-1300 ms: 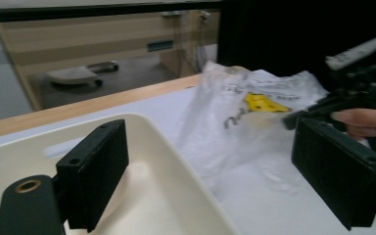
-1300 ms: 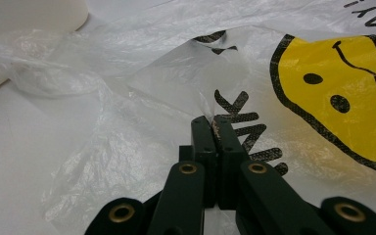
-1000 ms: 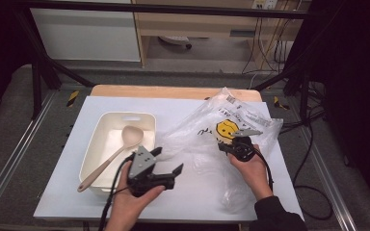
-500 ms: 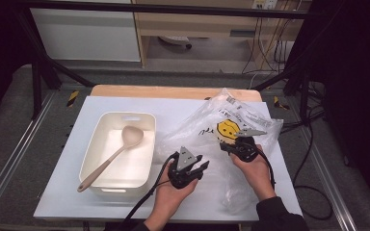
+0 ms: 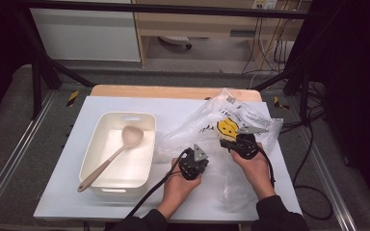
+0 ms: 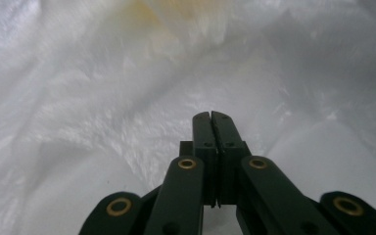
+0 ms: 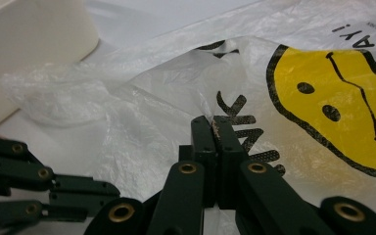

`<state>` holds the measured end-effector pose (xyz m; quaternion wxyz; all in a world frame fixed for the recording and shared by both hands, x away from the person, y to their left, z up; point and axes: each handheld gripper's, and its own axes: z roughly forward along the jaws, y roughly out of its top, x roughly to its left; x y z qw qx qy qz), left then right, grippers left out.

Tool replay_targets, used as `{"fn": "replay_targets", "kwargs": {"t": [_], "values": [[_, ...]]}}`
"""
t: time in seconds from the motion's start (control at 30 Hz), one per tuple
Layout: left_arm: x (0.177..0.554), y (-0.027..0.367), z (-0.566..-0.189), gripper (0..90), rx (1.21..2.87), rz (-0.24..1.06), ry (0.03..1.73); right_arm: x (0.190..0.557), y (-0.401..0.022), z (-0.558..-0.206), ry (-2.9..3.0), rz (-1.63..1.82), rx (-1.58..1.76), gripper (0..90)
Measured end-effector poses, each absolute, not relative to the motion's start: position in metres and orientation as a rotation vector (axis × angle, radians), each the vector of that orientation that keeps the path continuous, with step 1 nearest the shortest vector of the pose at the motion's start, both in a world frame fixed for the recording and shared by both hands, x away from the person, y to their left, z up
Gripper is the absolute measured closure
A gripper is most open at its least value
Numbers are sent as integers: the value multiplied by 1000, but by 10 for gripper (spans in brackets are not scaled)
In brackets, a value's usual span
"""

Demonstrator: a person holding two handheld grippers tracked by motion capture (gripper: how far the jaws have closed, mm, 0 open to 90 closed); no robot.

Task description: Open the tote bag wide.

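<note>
A crumpled clear plastic bag (image 5: 243,115) with a yellow smiley face lies on the right half of the white table. My right gripper (image 5: 238,140) sits at the bag's near side, just below the smiley. In the right gripper view it (image 7: 212,120) is shut, with a fold of the bag (image 7: 333,88) pinched at the jaw tips. My left gripper (image 5: 195,156) is just left of it, at the bag's left edge. In the left gripper view it (image 6: 211,115) is shut, and white film of the bag (image 6: 103,98) lies close all round; nothing shows between the jaws.
A white rectangular tray (image 5: 125,116) stands on the left of the table with a beige ladle (image 5: 125,142) lying slantwise in it. Its corner (image 7: 29,39) appears in the right gripper view. The wooden table edge (image 5: 173,91) lies at the back, with metal frame rails on both sides.
My left gripper has moved right, from beside the tray to the bag's left edge, close to the right gripper. The right gripper has stayed on the bag.
</note>
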<state>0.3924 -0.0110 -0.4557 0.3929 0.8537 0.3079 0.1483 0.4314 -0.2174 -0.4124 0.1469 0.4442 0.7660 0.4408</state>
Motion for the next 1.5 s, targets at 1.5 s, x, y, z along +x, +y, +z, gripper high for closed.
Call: {"fn": "replay_targets", "kwargs": {"t": [1.5], "values": [[403, -5, -459, 900, 2153, 271, 789, 460, -221, -298, 1950, 1417, 1291, 900]]}}
